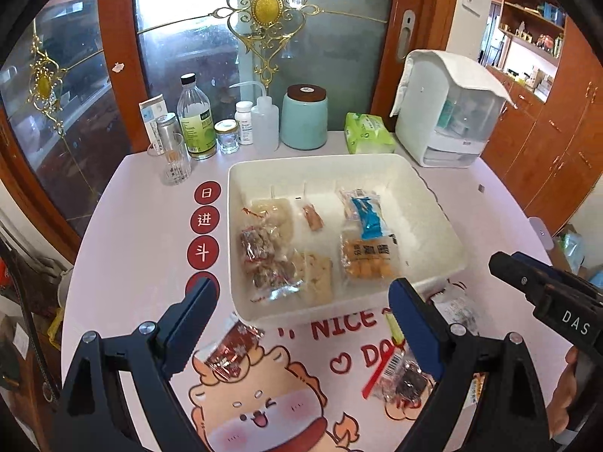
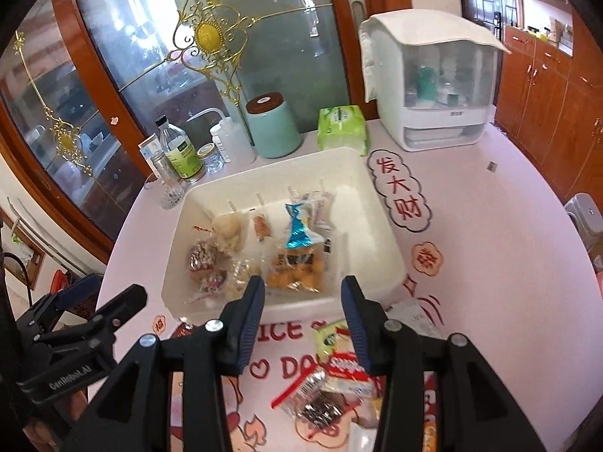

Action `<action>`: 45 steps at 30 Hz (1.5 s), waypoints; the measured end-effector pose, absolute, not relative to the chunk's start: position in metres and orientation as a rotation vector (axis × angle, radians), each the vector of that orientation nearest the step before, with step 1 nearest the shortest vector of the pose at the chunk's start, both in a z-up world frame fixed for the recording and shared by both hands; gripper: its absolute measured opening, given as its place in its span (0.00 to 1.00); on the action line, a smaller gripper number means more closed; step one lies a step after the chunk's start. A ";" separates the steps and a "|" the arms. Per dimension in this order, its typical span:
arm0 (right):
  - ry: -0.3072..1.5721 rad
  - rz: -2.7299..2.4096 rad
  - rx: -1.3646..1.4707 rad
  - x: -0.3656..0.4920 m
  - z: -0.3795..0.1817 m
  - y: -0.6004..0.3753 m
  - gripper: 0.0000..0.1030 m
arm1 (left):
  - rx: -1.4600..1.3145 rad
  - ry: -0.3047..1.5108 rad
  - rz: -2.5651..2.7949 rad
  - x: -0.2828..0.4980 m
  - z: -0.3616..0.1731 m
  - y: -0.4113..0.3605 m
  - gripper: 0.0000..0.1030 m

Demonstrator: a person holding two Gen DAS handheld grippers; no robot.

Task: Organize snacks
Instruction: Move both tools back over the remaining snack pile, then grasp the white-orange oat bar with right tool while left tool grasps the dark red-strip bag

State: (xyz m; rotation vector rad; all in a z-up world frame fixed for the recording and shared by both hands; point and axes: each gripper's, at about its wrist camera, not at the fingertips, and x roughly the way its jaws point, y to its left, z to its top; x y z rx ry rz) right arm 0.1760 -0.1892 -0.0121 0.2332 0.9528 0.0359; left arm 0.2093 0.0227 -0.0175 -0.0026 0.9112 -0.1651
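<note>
A white tray [image 1: 339, 310] stands mid-table. It holds an orange snack packet [image 1: 371, 260], a blue packet [image 1: 367, 218], a small sausage stick [image 1: 312, 218] and clear bags of brown sweets [image 1: 264, 248]. My left gripper [image 1: 303, 301] hovers before the tray's front wall, open wide and empty. A red-wrapped snack [image 1: 230, 354] lies on the mat by its left finger, and a barcode packet [image 1: 403, 380] by its right finger. My right gripper [image 2: 303, 293] is partly open and empty above the tray [image 2: 286, 307] front edge. Loose packets [image 2: 339, 369] lie below it.
Along the back stand a glass [image 1: 175, 164], bottles [image 1: 194, 120], a teal canister [image 1: 304, 116], a green tissue pack [image 1: 367, 133] and a white dispenser box [image 1: 448, 113]. A glass door is behind them, wooden cabinets at right. The round table's edge curves near both sides.
</note>
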 end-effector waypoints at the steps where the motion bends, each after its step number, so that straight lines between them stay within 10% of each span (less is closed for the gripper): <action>1: 0.949 0.034 0.235 0.170 -0.012 -0.192 0.42 | -0.006 0.906 -0.168 0.204 -0.016 0.022 0.89; 21: 0.916 -0.035 0.212 0.083 -0.015 -0.236 0.42 | 0.051 0.871 -0.276 0.138 -0.027 -0.026 0.89; 45: 1.150 0.048 0.221 0.044 -0.129 -0.291 0.42 | 0.186 1.200 -0.397 0.137 -0.164 -0.098 0.89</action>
